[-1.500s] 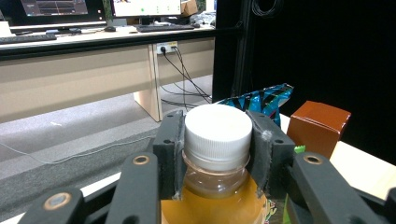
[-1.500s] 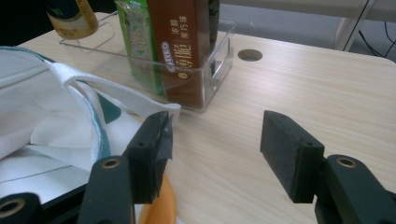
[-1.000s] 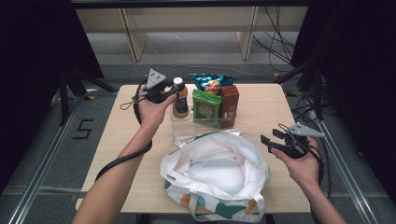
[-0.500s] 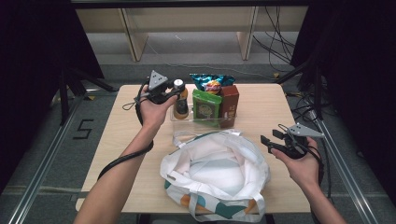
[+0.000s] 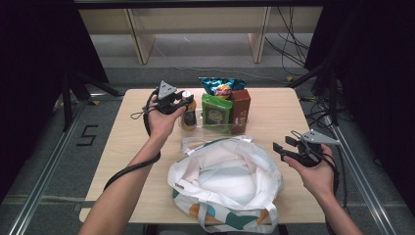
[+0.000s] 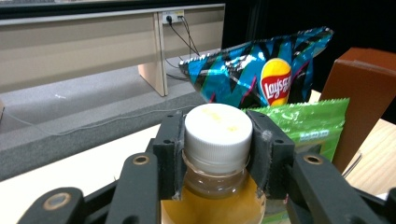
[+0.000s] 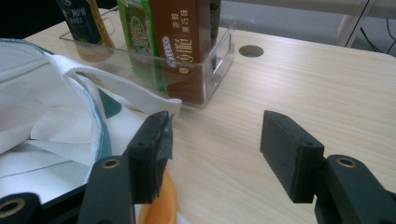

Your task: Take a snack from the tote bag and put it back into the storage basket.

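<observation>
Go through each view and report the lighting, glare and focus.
High view: pale wooden table evenly lit, surroundings black, slightly soft throughout. Left gripper view: white-capped bottle of yellow drink sharp between the left gripper jaws, glare streaks on the shiny blue chip bag. Right gripper view: right gripper crisp, clear plastic bin faintly reflective.

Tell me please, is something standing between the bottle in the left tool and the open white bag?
Nothing visible blocks it. The left tool sits around the cap of the bottle, which stands in the clear tray. Only the tray's low wall lies on the way to the bag, so the bottle likely must be lifted first.
</observation>
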The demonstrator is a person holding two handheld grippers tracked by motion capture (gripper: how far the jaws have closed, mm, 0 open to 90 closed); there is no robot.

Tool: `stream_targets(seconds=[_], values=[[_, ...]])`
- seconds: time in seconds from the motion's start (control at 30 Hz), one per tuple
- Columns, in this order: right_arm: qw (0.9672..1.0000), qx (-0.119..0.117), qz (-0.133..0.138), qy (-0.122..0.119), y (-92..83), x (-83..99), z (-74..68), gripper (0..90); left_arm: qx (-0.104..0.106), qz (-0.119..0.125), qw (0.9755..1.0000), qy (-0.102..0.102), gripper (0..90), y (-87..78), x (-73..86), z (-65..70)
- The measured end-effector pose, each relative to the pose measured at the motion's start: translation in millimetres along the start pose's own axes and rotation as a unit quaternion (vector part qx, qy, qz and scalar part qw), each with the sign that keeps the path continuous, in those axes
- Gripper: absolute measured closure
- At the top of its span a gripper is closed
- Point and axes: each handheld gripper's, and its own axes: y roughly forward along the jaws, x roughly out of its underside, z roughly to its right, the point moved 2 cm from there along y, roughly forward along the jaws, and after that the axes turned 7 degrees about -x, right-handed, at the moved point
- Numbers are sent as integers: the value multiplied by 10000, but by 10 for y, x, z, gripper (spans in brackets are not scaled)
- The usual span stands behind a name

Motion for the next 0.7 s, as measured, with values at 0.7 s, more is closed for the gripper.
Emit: stream_targets(seconds=[0.7], values=[[9999, 70, -82, -103, -10, 4, 5, 434, -21, -228, 9997, -57, 587, 57, 217, 8]])
